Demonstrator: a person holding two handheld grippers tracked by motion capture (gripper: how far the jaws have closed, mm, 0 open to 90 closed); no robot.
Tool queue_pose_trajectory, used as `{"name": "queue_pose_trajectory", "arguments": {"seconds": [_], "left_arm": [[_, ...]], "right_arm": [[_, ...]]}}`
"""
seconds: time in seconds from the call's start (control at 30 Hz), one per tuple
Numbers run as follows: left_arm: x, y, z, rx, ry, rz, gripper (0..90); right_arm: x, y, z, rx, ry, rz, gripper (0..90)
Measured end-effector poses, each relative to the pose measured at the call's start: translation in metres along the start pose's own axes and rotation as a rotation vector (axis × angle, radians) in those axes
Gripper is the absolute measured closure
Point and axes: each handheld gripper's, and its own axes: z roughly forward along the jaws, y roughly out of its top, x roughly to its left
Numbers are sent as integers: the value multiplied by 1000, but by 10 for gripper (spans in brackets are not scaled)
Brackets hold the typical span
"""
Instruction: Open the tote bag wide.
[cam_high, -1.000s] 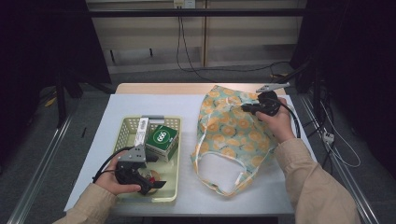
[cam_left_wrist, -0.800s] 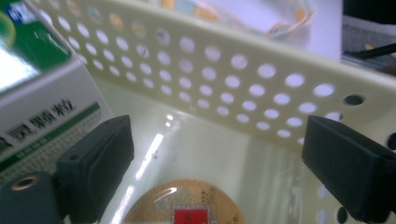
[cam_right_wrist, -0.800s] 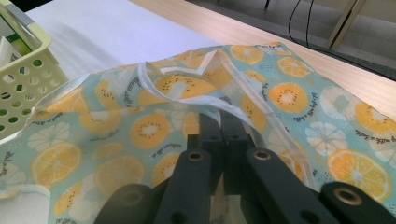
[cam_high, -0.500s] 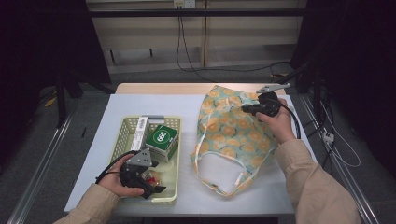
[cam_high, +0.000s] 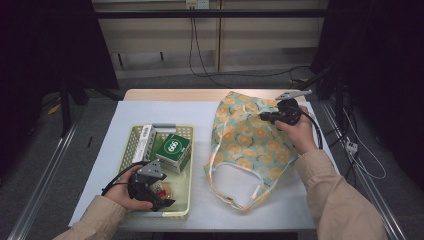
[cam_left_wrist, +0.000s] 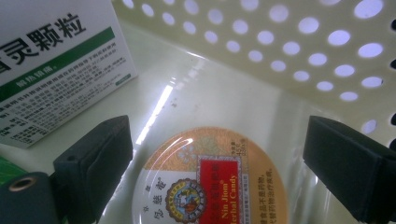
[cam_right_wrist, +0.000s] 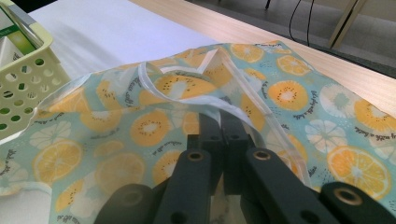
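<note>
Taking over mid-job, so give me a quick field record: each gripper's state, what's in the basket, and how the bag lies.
left gripper: open, jaws either side of the round candy tin, pads not touching it
right gripper: shut on the fruit-print bag, pinching its fabric
basket: yellow, perforated; holds the tin, a green box, a white box
bag position: flat on the table, right of the basket, handles toward the person

The basket (cam_high: 131, 145) stands near the counter's (cam_high: 200, 115) left front corner, with two boxes (cam_high: 172, 150) in its back half and a round tin (cam_high: 163, 189) before them. The bag (cam_high: 250, 145) lies toward the right edge.
</note>
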Motion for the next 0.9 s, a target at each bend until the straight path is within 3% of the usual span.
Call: {"name": "queue_pose_trajectory", "arguments": {"seconds": [0.03, 0.23, 0.57, 0.73, 0.9], "left_arm": [[0, 0, 0, 8, 13, 6, 84], [0, -1, 2, 35, 3, 6, 91], [-1, -3, 9, 97, 1, -24, 101], [-2, -2, 9, 97, 6, -24, 108], [-1, -1, 7, 92, 24, -39, 215]], "right_arm": [[0, 0, 0, 0, 0, 1, 900], [0, 0, 0, 0, -1, -2, 900], [1, 0, -1, 1, 4, -3, 900], [2, 1, -3, -1, 5, -4, 900], [1, 1, -6, -7, 2, -1, 900]]}}
